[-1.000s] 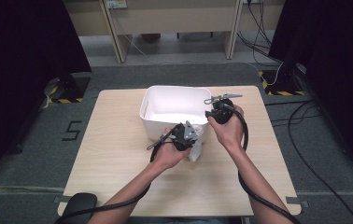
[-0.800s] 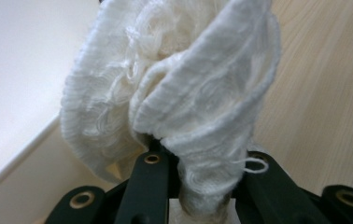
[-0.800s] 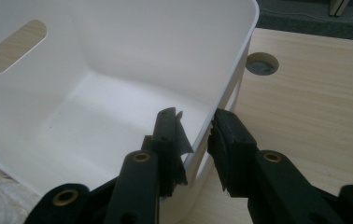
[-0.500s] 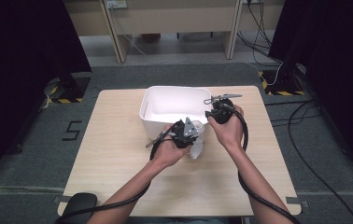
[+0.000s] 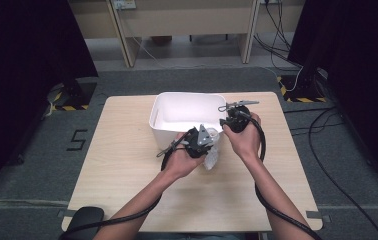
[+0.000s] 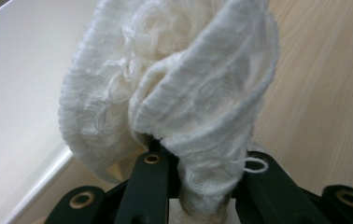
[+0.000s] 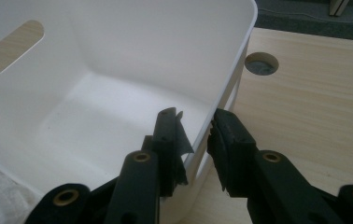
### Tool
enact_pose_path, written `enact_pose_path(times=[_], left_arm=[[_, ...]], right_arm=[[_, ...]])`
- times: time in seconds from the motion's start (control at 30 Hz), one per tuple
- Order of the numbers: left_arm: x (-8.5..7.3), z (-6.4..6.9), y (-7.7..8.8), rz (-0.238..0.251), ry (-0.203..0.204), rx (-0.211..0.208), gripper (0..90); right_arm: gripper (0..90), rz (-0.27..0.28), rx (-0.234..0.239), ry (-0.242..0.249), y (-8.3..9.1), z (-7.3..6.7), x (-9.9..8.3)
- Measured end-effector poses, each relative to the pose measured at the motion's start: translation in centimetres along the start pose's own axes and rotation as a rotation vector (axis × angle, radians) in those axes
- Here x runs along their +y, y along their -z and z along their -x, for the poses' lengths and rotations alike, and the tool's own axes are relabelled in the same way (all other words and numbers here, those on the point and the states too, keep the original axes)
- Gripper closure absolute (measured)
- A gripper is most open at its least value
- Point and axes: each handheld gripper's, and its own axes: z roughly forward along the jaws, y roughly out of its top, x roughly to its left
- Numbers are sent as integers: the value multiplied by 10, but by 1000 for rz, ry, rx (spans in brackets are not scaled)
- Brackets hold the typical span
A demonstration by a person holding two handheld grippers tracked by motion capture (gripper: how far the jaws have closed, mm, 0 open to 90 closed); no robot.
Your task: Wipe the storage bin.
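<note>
One cloth; one bin; two grippers

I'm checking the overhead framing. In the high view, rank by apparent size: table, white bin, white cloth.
1. Table
2. White bin
3. White cloth, partly hidden by the left gripper holding it.

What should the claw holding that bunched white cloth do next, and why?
Probably lift the white cloth over the near rim and into the white bin. The left claw is shut on the cloth just outside the bin, while the right claw straddles the bin's rim, apparently steadying it, and the bin looks empty.
</note>
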Motion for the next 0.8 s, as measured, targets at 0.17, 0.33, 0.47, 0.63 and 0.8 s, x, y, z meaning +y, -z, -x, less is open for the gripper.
enact_pose_path(times=[0.17,0.33,0.47,0.63,0.8], left_arm=[[4,3,-3,7,2,-10,779],[6,5,-5,2,2,-14,779],[7,6,-7,0,-1,-16,778],[7,6,-8,-9,-9,-15,779],[6,8,-9,-7,-9,-15,779]], right_arm=[[722,-1,3,2,0,0,0],[723,0,7,-1,-1,0,0],[726,-1,7,1,-1,0,0],[724,-1,7,4,-1,0,0],[724,-2,4,14,0,-1,0]])
